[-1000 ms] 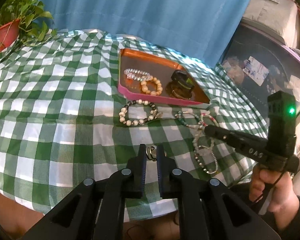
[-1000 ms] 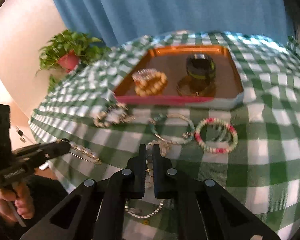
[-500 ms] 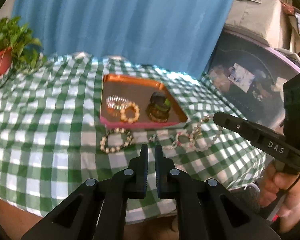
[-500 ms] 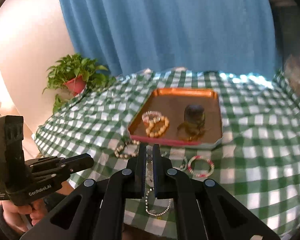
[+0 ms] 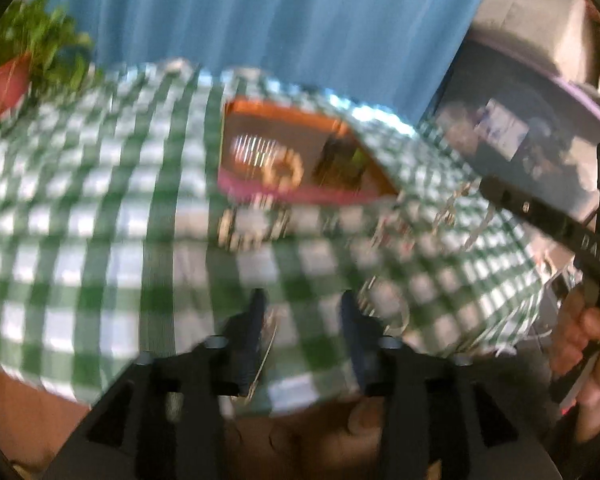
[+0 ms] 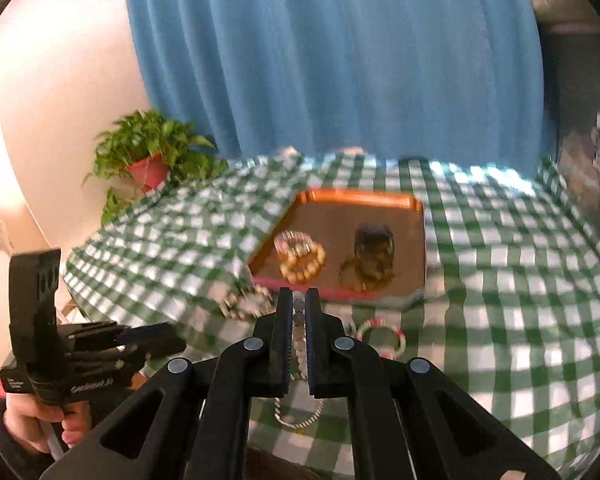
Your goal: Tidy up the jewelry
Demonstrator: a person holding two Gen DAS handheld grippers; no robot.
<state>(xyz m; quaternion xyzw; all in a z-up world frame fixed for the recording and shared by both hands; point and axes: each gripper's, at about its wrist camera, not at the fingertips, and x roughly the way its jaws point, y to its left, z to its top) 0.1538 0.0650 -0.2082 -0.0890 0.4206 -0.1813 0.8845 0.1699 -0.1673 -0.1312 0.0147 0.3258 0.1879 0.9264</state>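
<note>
Since a second ago, left gripper (image 5: 302, 306) jaws have just been opening, nothing clearly between them; the view is blurred. Right gripper (image 6: 299, 300), risen, stays clamped on a beaded necklace (image 6: 299, 344) dangling above the tabletop (image 6: 520, 300), short of the tray (image 6: 356, 198).

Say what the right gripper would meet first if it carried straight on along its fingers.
Probably the near pink rim of the tray, just past the right gripper, which is shut on a beaded necklace. Depth is hard to judge; it could meet the checked cloth short of the rim.
</note>
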